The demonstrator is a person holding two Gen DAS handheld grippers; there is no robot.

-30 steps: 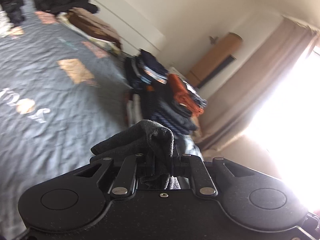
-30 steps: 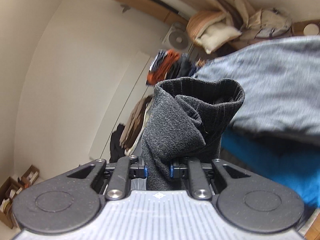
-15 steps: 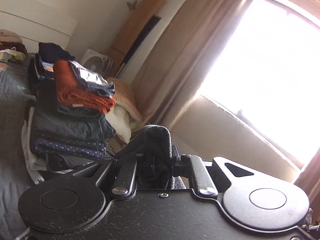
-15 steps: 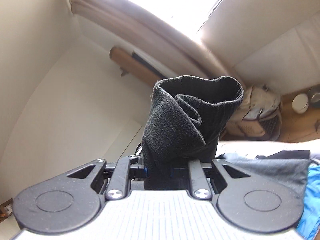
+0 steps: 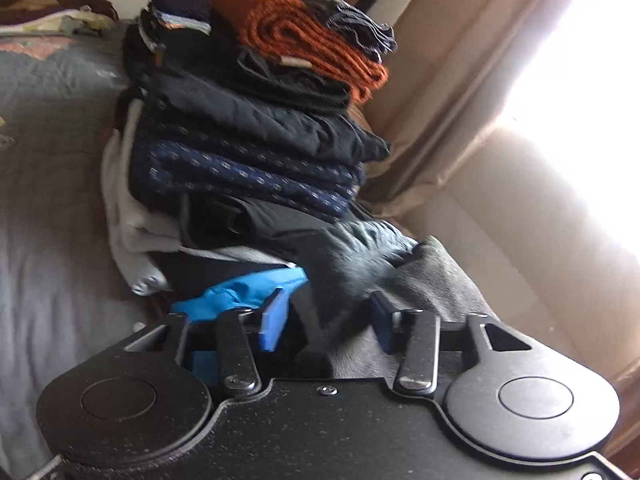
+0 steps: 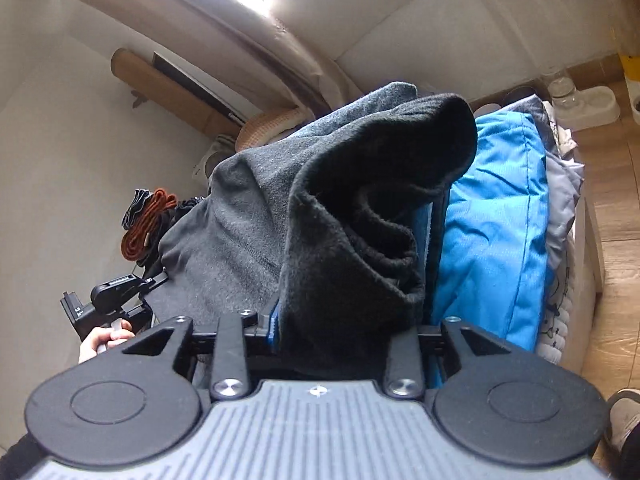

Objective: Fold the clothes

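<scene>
A folded dark grey garment [image 6: 360,240] lay at frame centre on the blue item [image 6: 496,240], beside the tall stack of folded clothes [image 5: 248,120] filling the frame's upper middle. The left gripper [image 5: 324,320] stood open, jaws just widened; the right gripper [image 6: 344,328] was loosening, cloth between its jaws. More folding apparently remained.

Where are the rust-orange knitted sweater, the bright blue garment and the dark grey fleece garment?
rust-orange knitted sweater [image 5: 304,36], left wrist view, its folded edge.
bright blue garment [image 6: 496,216], right wrist view, its broad flat middle.
dark grey fleece garment [image 6: 344,248], right wrist view, its bunched fold.
</scene>
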